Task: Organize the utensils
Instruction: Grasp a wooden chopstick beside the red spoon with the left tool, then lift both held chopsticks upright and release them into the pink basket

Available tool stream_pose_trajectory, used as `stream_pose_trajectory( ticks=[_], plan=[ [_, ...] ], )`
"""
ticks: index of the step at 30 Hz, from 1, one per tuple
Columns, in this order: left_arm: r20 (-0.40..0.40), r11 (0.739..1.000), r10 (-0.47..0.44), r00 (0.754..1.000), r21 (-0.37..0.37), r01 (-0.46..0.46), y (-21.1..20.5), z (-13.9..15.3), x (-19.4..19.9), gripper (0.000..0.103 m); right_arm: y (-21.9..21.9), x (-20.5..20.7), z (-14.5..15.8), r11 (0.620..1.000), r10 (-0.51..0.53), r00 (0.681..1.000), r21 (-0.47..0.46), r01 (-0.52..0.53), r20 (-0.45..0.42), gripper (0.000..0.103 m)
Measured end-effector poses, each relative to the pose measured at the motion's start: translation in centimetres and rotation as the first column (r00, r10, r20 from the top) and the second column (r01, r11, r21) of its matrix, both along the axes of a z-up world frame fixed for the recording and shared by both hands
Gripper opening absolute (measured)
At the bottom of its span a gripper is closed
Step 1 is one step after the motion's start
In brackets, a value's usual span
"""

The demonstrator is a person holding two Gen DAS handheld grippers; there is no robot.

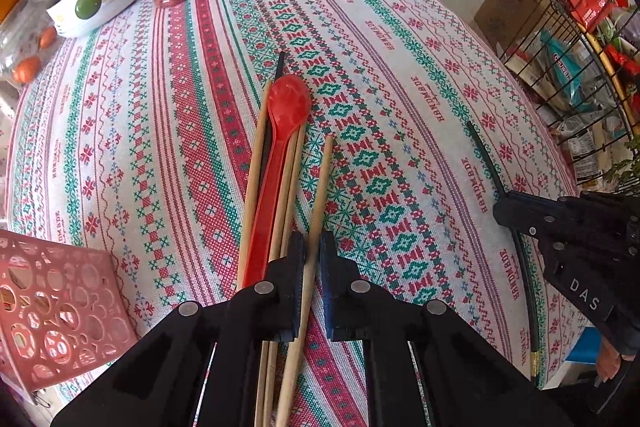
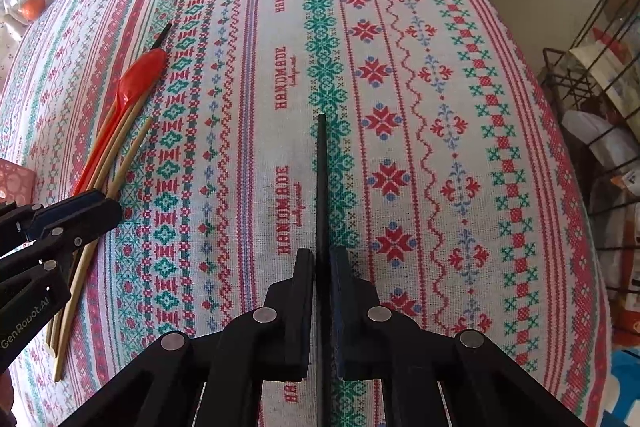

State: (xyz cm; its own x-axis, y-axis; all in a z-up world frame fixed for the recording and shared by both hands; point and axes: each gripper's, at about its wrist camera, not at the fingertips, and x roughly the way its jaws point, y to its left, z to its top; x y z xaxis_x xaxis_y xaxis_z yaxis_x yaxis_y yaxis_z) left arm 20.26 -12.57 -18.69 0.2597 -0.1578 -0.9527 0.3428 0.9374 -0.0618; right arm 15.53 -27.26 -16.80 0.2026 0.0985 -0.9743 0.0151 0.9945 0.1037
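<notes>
The left gripper pinches a wooden chopstick and the right gripper a black chopstick, each lying lengthwise between its fingers, pointing away across the tabletop.

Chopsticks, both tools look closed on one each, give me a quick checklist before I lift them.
1. Left tool shut on a wooden chopstick: ok.
2. Right tool shut on the black chopstick: ok.
3. Left grip takes only one stick: ok; its neighbours lie outside the pads.
4. Red spoon free of the grip: ok.
5. Pink basket within reach: cannot tell.
</notes>
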Motion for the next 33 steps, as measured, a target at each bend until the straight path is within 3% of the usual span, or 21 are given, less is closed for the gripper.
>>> stream_pose_trajectory(
  ticks=[5, 8, 14, 22, 28, 33],
  plan=[
    [0.042, 0.998, 0.023, 0.999, -0.053, -0.02, 1.5, 1.5, -0.8, 0.006, 1.4, 0.2, -0.1, 0.997, 0.032, 0.999, -0.076, -0.03, 0.029, 0.005],
    [0.107, 0.995, 0.018, 0.994, -0.095, -0.008, 2.3, 4.1, -2.2, 0.006, 1.1, 0.1, 0.8, 0.998, 0.008, 0.998, -0.063, -0.004, 0.07, 0.005],
    [0.233, 0.986, 0.042, 0.971, -0.165, -0.003, 4.8, 9.1, -5.4, 0.006, 1.6, -1.2, 5.3, 1.0, -0.006, 0.974, 0.022, 0.001, 0.225, 0.005],
    [0.358, 0.971, 0.09, 0.929, -0.238, -0.003, 8.7, 13.8, -9.1, 0.006, 5.1, -4.2, 10.8, 0.995, 0.063, 0.914, 0.051, -0.091, 0.401, 0.005],
    [0.445, 0.954, 0.126, 0.886, -0.298, 0.014, 11.6, 17.2, -12.0, 0.006, 8.3, -6.0, 13.2, 0.985, 0.141, 0.852, 0.016, -0.172, 0.504, 0.005],
    [0.512, 0.937, 0.178, 0.84, -0.349, 0.014, 14.3, 19.9, -13.4, 0.006, 9.7, -6.3, 15.2, 0.978, 0.134, 0.806, 0.051, -0.2, 0.577, 0.005]
  ],
)
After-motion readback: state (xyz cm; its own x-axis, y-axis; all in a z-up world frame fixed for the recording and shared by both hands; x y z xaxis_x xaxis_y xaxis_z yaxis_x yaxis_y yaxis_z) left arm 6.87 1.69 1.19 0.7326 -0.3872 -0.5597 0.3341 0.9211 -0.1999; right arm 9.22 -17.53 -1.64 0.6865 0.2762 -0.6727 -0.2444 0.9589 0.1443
